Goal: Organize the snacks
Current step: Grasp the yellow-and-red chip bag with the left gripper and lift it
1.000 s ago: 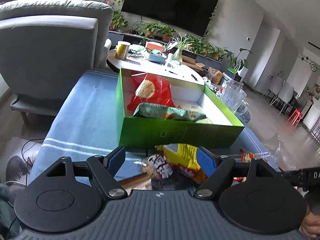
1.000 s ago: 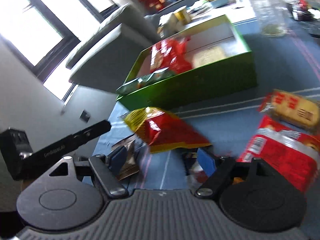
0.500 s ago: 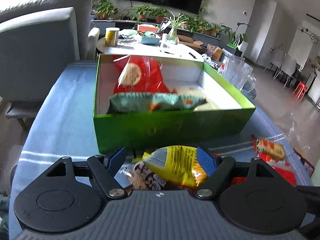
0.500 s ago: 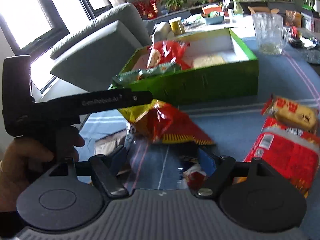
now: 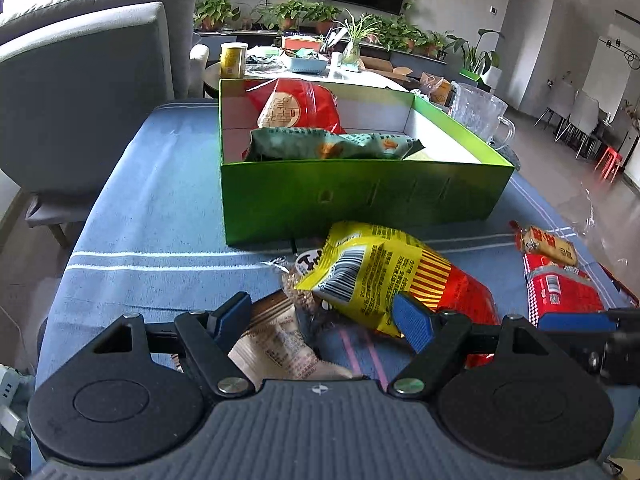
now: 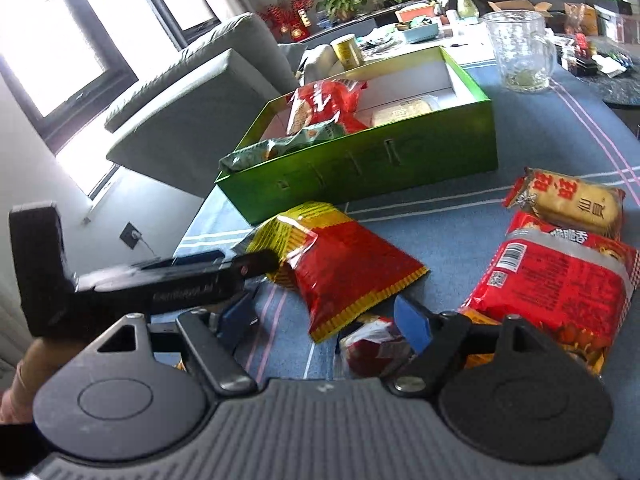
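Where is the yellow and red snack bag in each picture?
Left wrist view: the yellow and red snack bag lies at centre, just beyond the left gripper.
Right wrist view: the same bag lies at centre, above the right gripper.
Shared landmark: the green box right behind it.

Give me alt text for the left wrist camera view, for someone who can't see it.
The open left claw hovers over loose snacks on a blue tablecloth, nearest a yellow and red bag. Behind them stands a green box already holding a red packet and a green packet.
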A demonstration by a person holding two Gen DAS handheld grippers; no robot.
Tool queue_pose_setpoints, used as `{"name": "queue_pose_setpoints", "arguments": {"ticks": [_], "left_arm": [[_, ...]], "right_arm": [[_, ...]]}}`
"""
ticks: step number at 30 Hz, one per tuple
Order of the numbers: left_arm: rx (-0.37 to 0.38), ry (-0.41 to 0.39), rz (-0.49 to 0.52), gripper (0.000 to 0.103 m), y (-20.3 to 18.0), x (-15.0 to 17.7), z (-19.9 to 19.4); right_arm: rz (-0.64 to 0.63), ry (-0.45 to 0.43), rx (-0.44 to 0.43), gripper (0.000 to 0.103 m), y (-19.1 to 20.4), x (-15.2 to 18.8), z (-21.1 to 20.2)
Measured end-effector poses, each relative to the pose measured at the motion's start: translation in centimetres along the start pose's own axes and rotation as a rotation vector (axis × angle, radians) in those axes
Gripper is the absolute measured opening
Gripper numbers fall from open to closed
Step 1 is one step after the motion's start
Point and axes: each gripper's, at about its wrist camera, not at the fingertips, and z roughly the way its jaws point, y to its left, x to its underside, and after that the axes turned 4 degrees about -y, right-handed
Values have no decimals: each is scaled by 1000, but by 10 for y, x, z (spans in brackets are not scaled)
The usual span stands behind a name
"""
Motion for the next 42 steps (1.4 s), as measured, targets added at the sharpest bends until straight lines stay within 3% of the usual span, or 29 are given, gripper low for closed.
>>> {"name": "queue_pose_setpoints", "arguments": {"ticks": [6, 12, 17, 23, 30, 37, 42], "left_arm": [[14, -33, 23, 75, -5, -4, -10], [38, -82, -32, 75, 0, -22, -10], [46, -29, -44, 75, -8, -35, 18], [34, 12, -14, 76, -20, -30, 36], [36, 0, 42, 76, -22, -17, 20], [41, -16, -14, 76, -10, -9, 9], [59, -16, -83, 75, -1, -8, 5]], "right_arm": [[42, 9, 20, 80, -4, -1, 6], [87, 21, 40, 80, -11, -1, 12], [78, 23, 42, 80, -9, 0, 11], [60, 28, 40, 80, -8, 2, 9], [92, 16, 31, 80, -14, 0, 4], [126, 7, 32, 80, -15, 0, -3], [145, -45, -45, 80, -7, -4, -25]]}}
